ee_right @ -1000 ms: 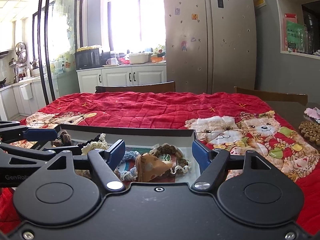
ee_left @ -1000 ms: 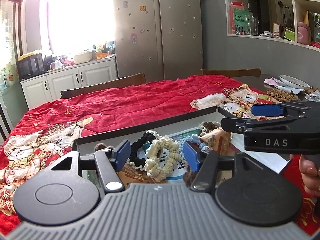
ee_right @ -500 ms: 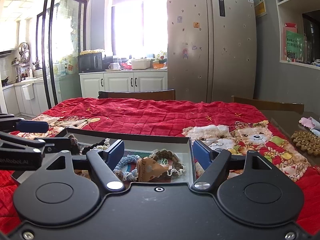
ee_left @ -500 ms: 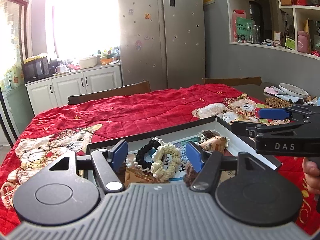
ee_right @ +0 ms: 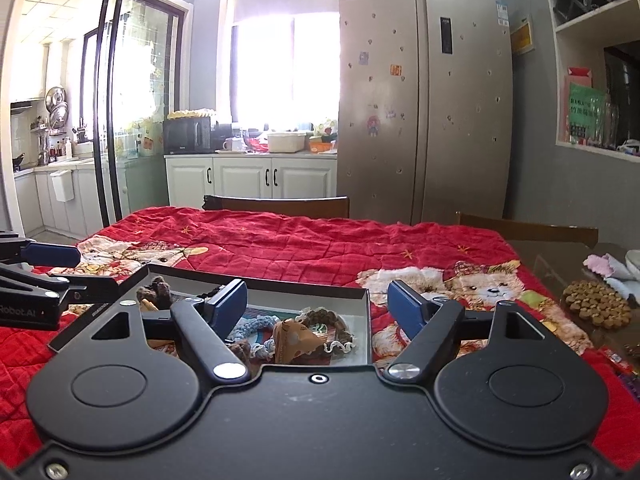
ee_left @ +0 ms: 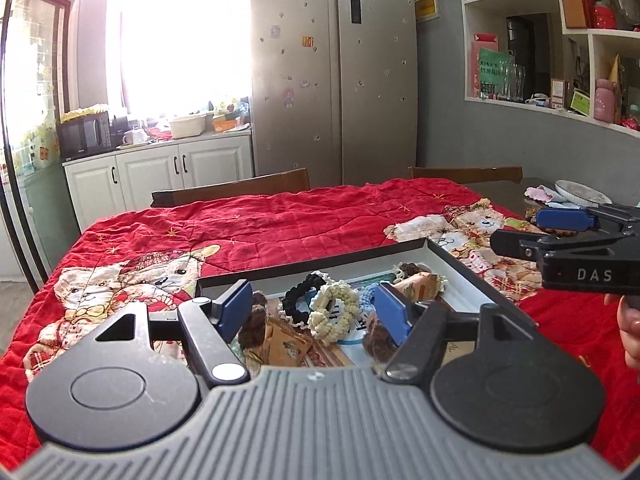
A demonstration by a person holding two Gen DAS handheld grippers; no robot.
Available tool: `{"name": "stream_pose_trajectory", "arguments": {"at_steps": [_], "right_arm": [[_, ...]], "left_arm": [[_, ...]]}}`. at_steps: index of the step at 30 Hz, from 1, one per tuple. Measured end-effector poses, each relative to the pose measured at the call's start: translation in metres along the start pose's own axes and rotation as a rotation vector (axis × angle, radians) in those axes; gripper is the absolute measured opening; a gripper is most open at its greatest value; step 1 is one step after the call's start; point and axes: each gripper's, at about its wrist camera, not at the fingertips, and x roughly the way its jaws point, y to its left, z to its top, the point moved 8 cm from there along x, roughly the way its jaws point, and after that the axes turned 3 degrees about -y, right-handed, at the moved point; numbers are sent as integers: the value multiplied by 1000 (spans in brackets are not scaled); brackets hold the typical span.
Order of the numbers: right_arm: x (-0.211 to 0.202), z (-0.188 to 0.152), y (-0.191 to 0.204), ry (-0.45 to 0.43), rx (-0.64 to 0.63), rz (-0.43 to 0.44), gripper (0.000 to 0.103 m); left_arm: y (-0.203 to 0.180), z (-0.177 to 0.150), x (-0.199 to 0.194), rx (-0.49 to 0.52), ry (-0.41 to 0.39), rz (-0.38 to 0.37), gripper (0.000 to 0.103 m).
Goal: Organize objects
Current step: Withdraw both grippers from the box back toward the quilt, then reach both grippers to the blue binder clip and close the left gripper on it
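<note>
Since the scrunchies [ee_left: 334, 312] and packets already sit in the tray [ee_left: 472, 276] and both tongs [ee_left: 316, 312] [ee_right: 318, 306] hang wide and empty, looks mostly done to me.

"DAS" on the right gripper [ee_left: 560, 236] — "Robot.AI", its start cut off, on the left gripper [ee_right: 76, 268].

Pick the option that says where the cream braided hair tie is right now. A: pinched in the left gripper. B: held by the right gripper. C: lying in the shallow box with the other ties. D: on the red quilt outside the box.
C: the cream braided hair tie lies inside the shallow box beside the black hair tie, while the left gripper and right gripper are both open and hold nothing.
</note>
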Motion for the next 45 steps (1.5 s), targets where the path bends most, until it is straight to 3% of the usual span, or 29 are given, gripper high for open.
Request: {"name": "stream_pose_trajectory", "arguments": {"at_steps": [7,16,27,39,45], "right_arm": [[-25,-5,1,-2,-15,12,78],[-43,-47,17,57,-53,69,78],[-32,-101,42,166,-98,165,71],[-15,-119,49,228,-82,202,66],[-8,-121,50,266,-89,194,63]], "left_arm": [[-6,0,-21,10,-19,-22,80],[-11,-28,-35,4,9,-30,82],[-21,-76,-30,-48,97,-21,82],[-26,-109,-13,-118,189,5,82],[-25,-114,-7,-169,190,31,80]]}}
